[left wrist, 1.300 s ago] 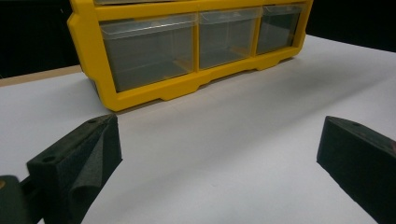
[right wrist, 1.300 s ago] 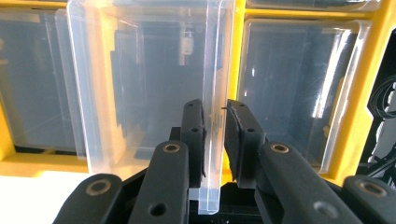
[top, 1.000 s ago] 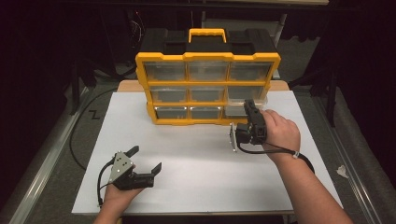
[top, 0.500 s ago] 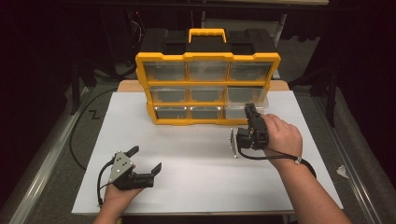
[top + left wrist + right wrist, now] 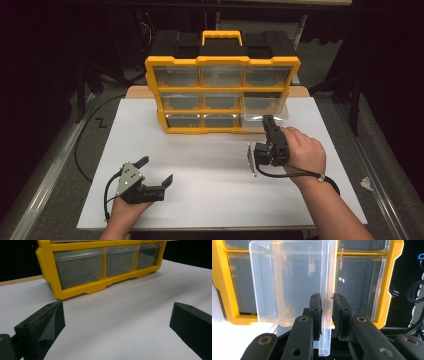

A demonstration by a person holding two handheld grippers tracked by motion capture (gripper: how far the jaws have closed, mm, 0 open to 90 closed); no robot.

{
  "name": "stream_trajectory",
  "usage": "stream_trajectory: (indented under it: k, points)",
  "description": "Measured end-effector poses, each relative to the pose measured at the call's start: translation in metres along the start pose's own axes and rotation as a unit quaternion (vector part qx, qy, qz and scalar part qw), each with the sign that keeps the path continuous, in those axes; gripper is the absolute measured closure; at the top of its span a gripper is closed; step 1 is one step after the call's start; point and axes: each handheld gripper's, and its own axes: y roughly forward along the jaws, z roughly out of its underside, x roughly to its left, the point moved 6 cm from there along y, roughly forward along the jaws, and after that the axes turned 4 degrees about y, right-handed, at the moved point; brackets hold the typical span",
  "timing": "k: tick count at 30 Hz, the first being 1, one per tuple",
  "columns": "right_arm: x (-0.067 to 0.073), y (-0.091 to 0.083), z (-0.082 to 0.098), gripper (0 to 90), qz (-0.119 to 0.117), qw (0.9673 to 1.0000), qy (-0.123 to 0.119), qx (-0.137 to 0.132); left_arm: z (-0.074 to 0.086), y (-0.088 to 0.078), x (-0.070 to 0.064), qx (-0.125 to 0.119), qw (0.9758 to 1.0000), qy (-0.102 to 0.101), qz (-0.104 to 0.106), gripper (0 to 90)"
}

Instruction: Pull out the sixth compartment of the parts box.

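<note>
A yellow organiser (image 5: 222, 95) with clear drawers and a black top stands at the back of the white table (image 5: 210, 205). Its bottom right drawer (image 5: 256, 120) sticks out towards me. My right gripper (image 5: 268, 121) is shut on that drawer's front wall. In the right gripper view the black jaws pinch the clear drawer (image 5: 287, 282) edge-on, with my right gripper (image 5: 327, 302) in front of the organiser's yellow frame (image 5: 397, 277). My left gripper (image 5: 157, 170) rests open at the front left, with nothing between its fingers. In its own view my left gripper (image 5: 117, 320) faces the organiser (image 5: 82, 291).
A black cable (image 5: 82, 145) lies on the floor left of the table. A metal rail (image 5: 45, 195) runs along the left side. A small white scrap (image 5: 366, 183) lies on the floor at the right. Bare table stretches between the two grippers.
My right hand has drawn back a little towards me, and the clear drawer has slid out of the organiser with it. The left gripper has stayed put.
</note>
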Motion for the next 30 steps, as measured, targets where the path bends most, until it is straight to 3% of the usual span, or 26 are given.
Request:
stream_trajectory:
  k: [25,30]
  points:
    - [0.0056,-0.0015,0.0011,79.0,0.003,1.0,0.005,-0.002,0.0006,0.0021,-0.0012,0.003,1.0,0.0,0.003,0.7]
    - [0.0043,-0.0037,0.0034,66.0,-0.009,0.9999,0.011,-0.005,0.0008,0.0015,-0.0008,0.003,1.0,0.001,0.003,0.7]
